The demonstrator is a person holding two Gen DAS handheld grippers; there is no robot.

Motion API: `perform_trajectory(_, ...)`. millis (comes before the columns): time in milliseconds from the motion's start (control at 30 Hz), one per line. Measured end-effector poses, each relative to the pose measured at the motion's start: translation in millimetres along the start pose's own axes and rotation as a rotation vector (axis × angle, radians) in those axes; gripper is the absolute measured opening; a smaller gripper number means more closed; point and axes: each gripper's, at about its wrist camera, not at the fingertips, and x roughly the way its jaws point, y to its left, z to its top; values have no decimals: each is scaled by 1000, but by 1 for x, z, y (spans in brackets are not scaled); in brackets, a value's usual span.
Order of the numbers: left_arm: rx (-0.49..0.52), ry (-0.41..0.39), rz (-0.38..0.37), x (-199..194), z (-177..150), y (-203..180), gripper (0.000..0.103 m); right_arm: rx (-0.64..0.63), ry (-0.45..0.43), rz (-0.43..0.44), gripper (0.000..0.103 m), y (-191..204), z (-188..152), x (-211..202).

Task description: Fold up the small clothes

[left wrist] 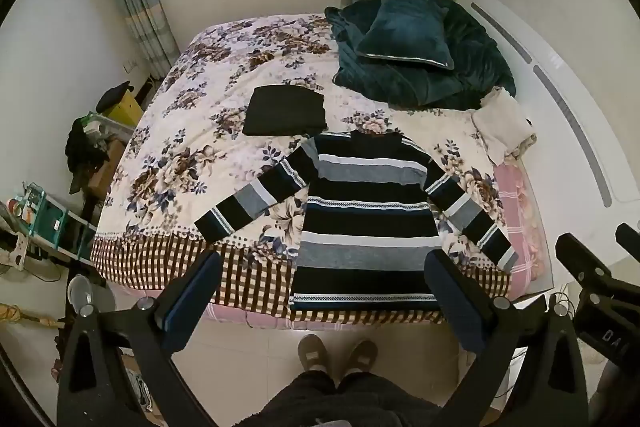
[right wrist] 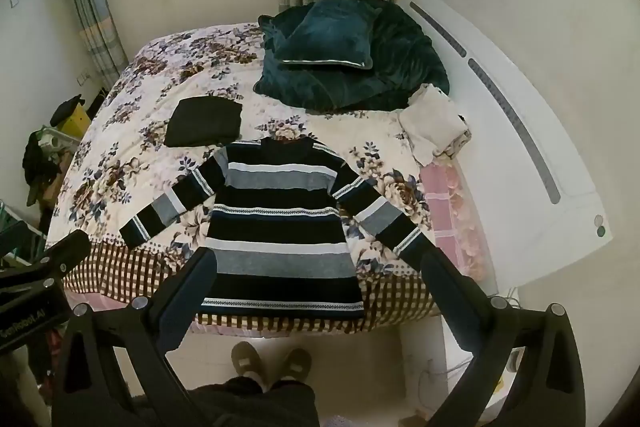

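Note:
A striped sweater (left wrist: 366,219) in black, grey and white lies flat on the flowered bed, sleeves spread, hem at the near edge; it also shows in the right wrist view (right wrist: 280,227). A folded black garment (left wrist: 285,110) lies behind it to the left, also seen in the right wrist view (right wrist: 205,122). My left gripper (left wrist: 324,267) is open and empty, held above the near bed edge over the hem. My right gripper (right wrist: 316,263) is open and empty, also above the hem. The right gripper shows at the left view's right edge (left wrist: 592,267).
A dark green quilt and pillow (left wrist: 412,47) lie at the bed's far right. A cream folded cloth (left wrist: 504,125) sits by the white headboard (right wrist: 520,107). Cluttered shelves and boxes (left wrist: 80,155) stand left of the bed. The person's slippered feet (left wrist: 340,355) stand on the tile floor.

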Motion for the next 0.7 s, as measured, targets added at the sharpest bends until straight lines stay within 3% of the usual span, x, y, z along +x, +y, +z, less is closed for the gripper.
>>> perform_trajectory(700,2,-17,3,-16,14,6,103,-2,-11,-1,103,-3,10,-16)
